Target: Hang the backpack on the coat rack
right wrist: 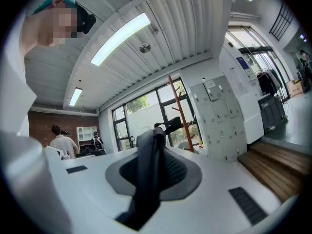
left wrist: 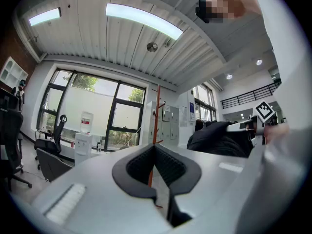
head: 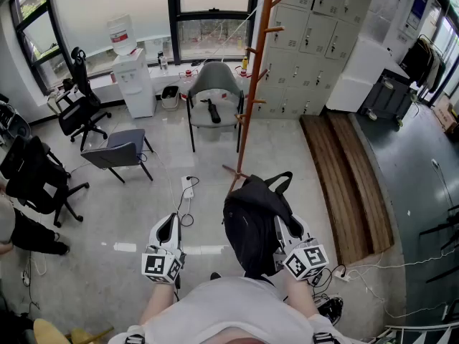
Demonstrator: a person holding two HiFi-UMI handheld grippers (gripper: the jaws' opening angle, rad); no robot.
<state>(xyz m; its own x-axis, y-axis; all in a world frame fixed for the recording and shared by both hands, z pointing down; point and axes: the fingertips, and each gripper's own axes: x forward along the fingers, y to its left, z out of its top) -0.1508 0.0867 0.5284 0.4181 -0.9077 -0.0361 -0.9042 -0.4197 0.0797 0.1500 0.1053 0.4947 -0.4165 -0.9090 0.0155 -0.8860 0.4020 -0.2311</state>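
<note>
A black backpack (head: 251, 221) hangs in front of me by its strap (right wrist: 148, 179), and my right gripper (head: 289, 229) is shut on that strap. The strap runs up between the jaws of this gripper (right wrist: 157, 133) in the right gripper view. My left gripper (head: 168, 228) is held level to the left of the bag, shut with nothing in it. The left gripper (left wrist: 155, 147) looks toward the orange coat rack (left wrist: 157, 111), and the backpack (left wrist: 214, 138) shows at its right. The coat rack (head: 252, 84) stands upright ahead of the bag, with bare pegs.
A grey chair (head: 215, 99) stands just behind the rack. Grey lockers (head: 308, 41) and a wooden platform (head: 351, 170) lie to the right. At the left are a water dispenser (head: 135, 77), office chairs (head: 79, 110) and a low chair (head: 118, 149). A power strip (head: 188, 188) lies on the floor.
</note>
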